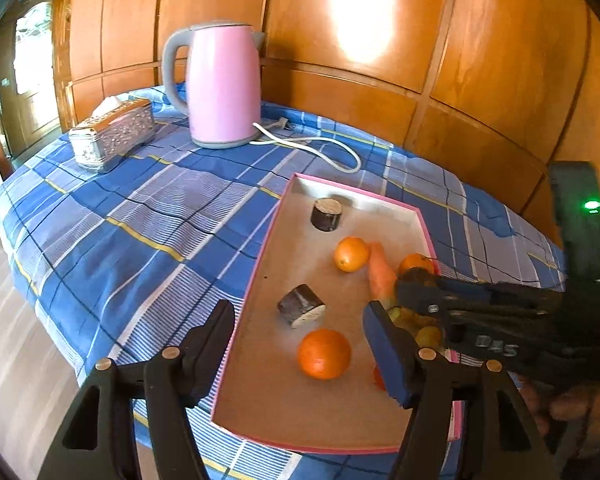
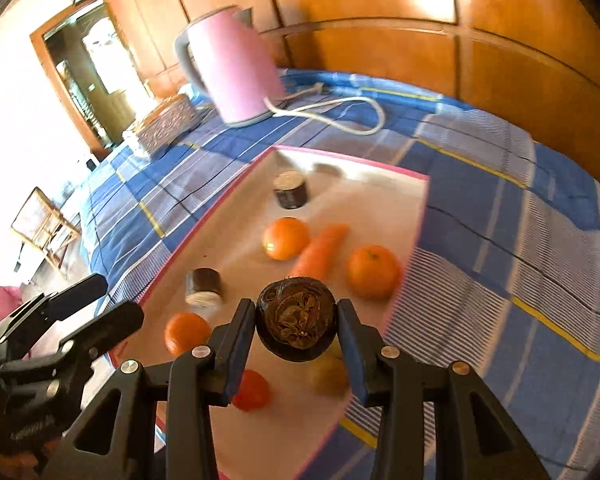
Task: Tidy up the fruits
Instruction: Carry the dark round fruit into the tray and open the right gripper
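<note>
A pink-rimmed tray (image 1: 260,264) (image 2: 204,236) lies on the blue checked cloth. It holds three oranges (image 1: 324,354) (image 1: 351,254) (image 2: 373,271), a carrot (image 1: 380,276) (image 2: 320,252), two dark cut cylinders (image 1: 302,306) (image 1: 326,214), a red fruit (image 2: 251,390) and a yellowish fruit (image 2: 328,374). My right gripper (image 2: 296,330) is shut on a dark brown round fruit (image 2: 296,320), held above the tray's near end; it also shows in the left wrist view (image 1: 416,280). My left gripper (image 1: 300,352) is open and empty over the tray's near left edge.
A pink kettle (image 1: 224,84) with a white cord (image 1: 324,152) stands at the back of the table. A silver tissue box (image 1: 112,134) sits to its left. Wooden wall panels (image 1: 380,60) run behind. The table edge and floor (image 1: 16,360) lie at left.
</note>
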A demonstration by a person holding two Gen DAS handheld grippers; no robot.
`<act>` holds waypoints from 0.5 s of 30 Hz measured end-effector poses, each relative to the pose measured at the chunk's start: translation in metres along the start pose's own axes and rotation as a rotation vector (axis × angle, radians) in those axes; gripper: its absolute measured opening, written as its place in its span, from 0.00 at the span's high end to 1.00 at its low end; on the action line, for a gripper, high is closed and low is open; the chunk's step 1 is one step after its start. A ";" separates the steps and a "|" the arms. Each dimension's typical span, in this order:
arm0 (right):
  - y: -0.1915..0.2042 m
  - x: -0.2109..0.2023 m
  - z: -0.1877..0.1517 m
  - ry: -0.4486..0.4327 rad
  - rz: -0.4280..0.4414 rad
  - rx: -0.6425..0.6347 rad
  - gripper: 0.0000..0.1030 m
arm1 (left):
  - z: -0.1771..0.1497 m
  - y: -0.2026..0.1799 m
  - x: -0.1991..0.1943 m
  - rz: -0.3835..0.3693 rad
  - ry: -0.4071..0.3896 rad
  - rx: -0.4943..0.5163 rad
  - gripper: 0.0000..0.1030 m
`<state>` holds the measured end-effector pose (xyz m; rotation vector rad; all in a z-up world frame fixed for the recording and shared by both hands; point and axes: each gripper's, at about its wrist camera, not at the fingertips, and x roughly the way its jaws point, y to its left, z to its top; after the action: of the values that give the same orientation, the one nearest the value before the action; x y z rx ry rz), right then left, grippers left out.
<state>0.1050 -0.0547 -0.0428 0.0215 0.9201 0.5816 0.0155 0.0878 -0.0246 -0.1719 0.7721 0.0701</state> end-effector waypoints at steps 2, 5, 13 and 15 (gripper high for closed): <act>0.002 0.011 0.002 0.021 0.005 0.006 0.59 | 0.000 0.003 -0.001 0.006 -0.004 -0.005 0.32; 0.004 0.019 -0.001 0.030 0.010 0.013 0.58 | 0.000 0.006 -0.001 0.019 -0.004 -0.014 0.29; 0.009 0.006 -0.014 -0.014 -0.061 0.013 0.53 | -0.002 0.008 -0.001 0.050 -0.014 -0.031 0.20; 0.010 -0.004 -0.019 -0.046 -0.105 0.013 0.53 | -0.002 0.008 -0.003 0.054 -0.019 -0.031 0.18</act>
<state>0.0836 -0.0521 -0.0491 -0.0018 0.8753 0.4763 0.0110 0.0949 -0.0249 -0.1795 0.7570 0.1353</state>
